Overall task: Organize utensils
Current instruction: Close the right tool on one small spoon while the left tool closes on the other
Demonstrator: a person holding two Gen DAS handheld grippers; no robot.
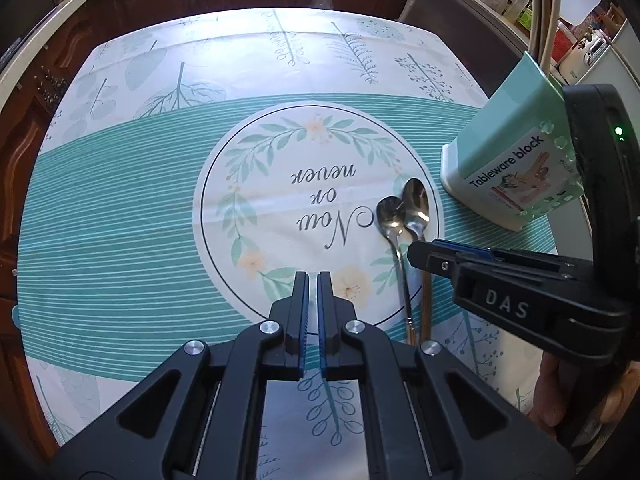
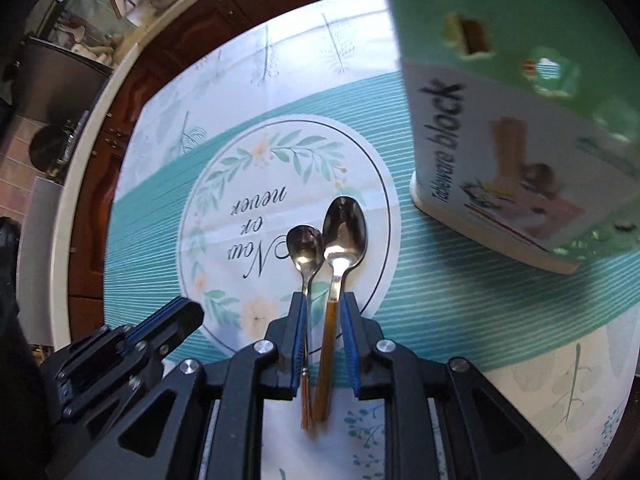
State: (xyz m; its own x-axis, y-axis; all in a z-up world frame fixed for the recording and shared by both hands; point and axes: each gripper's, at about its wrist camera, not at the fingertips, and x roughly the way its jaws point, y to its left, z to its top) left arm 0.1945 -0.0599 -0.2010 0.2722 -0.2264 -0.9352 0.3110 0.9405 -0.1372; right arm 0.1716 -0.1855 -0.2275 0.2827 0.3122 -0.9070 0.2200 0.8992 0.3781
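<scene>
**Spoon pickup in hand, holder waiting**

The mint-green plastic tableware block (image 2: 516,120) fills the upper right of the right wrist view. At centre, two steel spoons (image 2: 332,236) lie touching on the leaf-printed tablecloth (image 2: 440,300). The right gripper (image 2: 323,302) straddles both handles, jaws parted (not yet pinching). Next, I judge: close, lift, carry to the block. The left gripper (image 1: 313,280) hovers nearly closed, empty.

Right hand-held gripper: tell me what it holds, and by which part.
The right hand-held gripper straddles the handles of the two spoons, just below their bowls. Its fingers look open around them, so nothing seems clamped yet; contact cannot be told.
</scene>
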